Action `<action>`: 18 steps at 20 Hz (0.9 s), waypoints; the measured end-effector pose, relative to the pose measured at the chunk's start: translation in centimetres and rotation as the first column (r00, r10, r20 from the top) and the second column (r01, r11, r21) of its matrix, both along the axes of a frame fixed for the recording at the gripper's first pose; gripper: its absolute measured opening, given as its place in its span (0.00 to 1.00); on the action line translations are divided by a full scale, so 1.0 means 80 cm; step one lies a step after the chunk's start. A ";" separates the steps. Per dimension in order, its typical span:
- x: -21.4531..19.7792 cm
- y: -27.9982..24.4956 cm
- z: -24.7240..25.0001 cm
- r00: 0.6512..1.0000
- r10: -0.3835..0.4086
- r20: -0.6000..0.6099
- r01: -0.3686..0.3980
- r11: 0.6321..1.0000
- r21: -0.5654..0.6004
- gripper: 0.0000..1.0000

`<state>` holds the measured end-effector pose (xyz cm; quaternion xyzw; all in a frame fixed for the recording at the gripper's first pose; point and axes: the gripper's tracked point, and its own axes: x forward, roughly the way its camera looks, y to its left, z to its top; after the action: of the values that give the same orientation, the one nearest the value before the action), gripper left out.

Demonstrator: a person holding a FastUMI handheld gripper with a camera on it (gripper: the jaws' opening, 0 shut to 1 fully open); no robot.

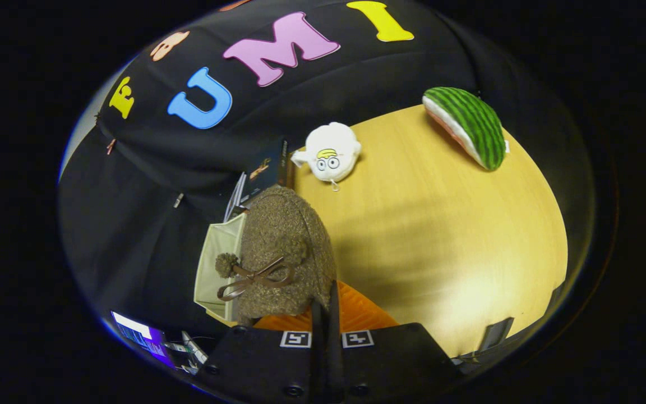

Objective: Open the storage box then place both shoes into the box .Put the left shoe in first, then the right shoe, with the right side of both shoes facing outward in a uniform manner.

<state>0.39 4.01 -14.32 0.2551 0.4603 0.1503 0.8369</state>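
Note:
A brown fuzzy shoe (pixel 284 247) with a pom-pom bow and an orange lining (pixel 356 314) hangs from my gripper (pixel 326 314). Both fingers stand close together, pinched on the shoe's collar, with the toe pointing away from me. Just past the shoe, partly hidden by it, is the beige storage box (pixel 216 264) at the edge of the table. The shoe covers the box's inside, so I cannot tell what it holds.
A white plush toy with a cartoon face (pixel 331 151) lies on the yellow wooden table (pixel 441 235) beyond the shoe. A watermelon-slice plush (pixel 469 126) lies farther off. Dark flat items (pixel 261 171) lean behind the box. A lit screen (pixel 138 334) sits beside the gripper body.

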 end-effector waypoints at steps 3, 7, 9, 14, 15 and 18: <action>0.007 0.064 0.036 1.000 0.016 0.007 -0.016 0.999 0.034 0.05; 0.027 0.146 0.060 1.000 0.005 0.024 -0.006 0.998 0.055 0.05; 0.036 0.184 0.063 0.999 -0.009 0.034 0.007 0.998 0.061 0.05; 0.051 0.250 0.027 0.998 -0.061 0.030 0.060 0.998 0.034 0.05; 0.053 0.255 0.012 0.996 -0.080 0.038 0.080 0.997 0.012 0.05; 0.053 0.264 -0.024 0.994 -0.108 0.019 0.109 0.992 -0.058 0.05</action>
<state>4.63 25.14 -16.23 0.2538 0.4435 0.0930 0.8545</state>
